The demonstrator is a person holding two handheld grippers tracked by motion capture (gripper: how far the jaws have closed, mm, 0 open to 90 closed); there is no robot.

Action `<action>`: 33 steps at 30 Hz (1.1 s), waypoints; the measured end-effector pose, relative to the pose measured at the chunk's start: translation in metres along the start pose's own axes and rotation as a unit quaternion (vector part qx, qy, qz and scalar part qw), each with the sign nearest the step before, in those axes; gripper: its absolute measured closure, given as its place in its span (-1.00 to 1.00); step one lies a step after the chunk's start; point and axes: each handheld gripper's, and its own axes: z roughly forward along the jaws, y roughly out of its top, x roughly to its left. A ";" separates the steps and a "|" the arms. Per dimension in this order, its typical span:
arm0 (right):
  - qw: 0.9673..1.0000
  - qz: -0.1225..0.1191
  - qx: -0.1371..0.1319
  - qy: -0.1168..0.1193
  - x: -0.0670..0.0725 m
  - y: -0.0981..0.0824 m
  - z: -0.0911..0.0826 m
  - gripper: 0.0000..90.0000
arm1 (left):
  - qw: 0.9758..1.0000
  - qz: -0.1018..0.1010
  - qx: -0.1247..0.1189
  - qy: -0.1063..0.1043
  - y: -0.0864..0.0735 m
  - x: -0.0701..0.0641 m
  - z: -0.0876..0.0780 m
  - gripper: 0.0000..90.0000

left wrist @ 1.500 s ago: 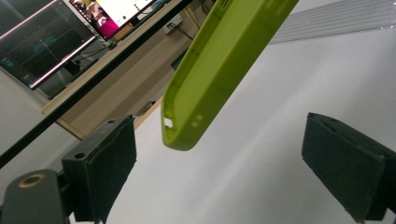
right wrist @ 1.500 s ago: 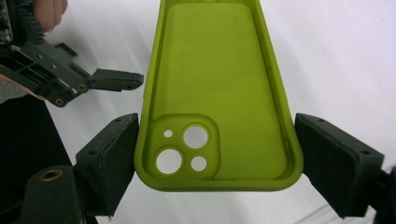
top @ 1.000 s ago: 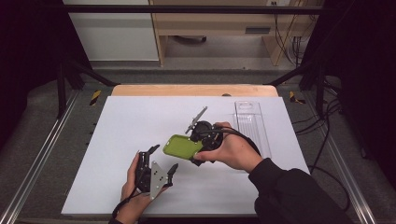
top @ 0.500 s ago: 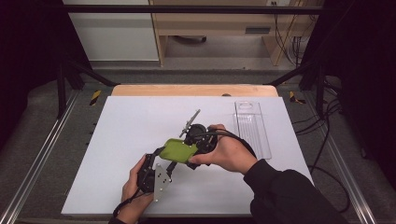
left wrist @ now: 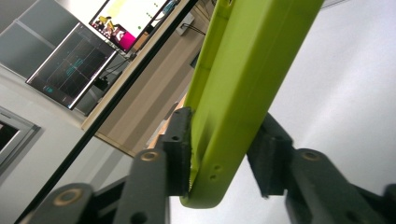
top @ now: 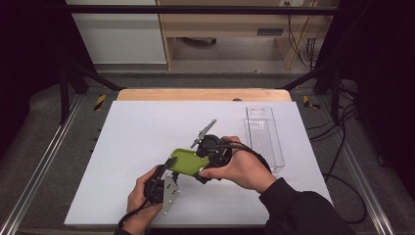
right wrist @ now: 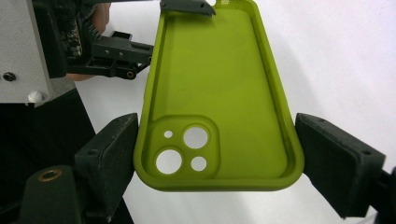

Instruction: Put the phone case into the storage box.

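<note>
White tabletop under dark surrounds, wooden furniture at the far side; a clear plastic tray lies at the right, apart from the work.

I hold the green phone case off the surface near the middle of the table, between my two grippers. The right gripper is clamped across the case at its camera-cutout end; in the right gripper view both pads press the side walls and the open inside of the case faces the lens. The left gripper meets the opposite end from the near left. Its jaws have just been closing with the case between them. In the left gripper view one pad lies against the case edge, while the other pad looks to stand just off the case wall, so I judge this grip not yet seated.

Progress, as I judge it: the case is lifted and brought to the second gripper, and the handover is partway. Left to do: finish the left clamp, release the right, then place or turn the case as needed.
</note>
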 end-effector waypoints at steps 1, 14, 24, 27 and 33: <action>1.000 0.000 0.000 0.001 0.000 0.000 0.000 -0.62 | 1.000 -0.003 -0.001 0.000 0.000 0.001 0.000 0.49; 0.998 0.025 -0.045 0.036 -0.008 -0.002 0.005 -0.88 | 0.999 -0.025 0.023 -0.020 0.000 0.004 0.001 0.88; 0.992 0.041 -0.119 0.029 -0.021 -0.025 -0.002 -0.86 | 0.996 -0.082 0.027 -0.032 -0.008 0.015 0.001 0.91; 0.986 0.049 -0.160 0.026 -0.024 -0.039 -0.001 -0.87 | 0.992 -0.117 0.025 -0.037 -0.012 0.021 0.001 0.91; 0.969 0.077 -0.235 0.016 -0.031 -0.061 0.006 -0.87 | 0.984 -0.172 0.022 -0.045 -0.018 0.027 -0.001 0.91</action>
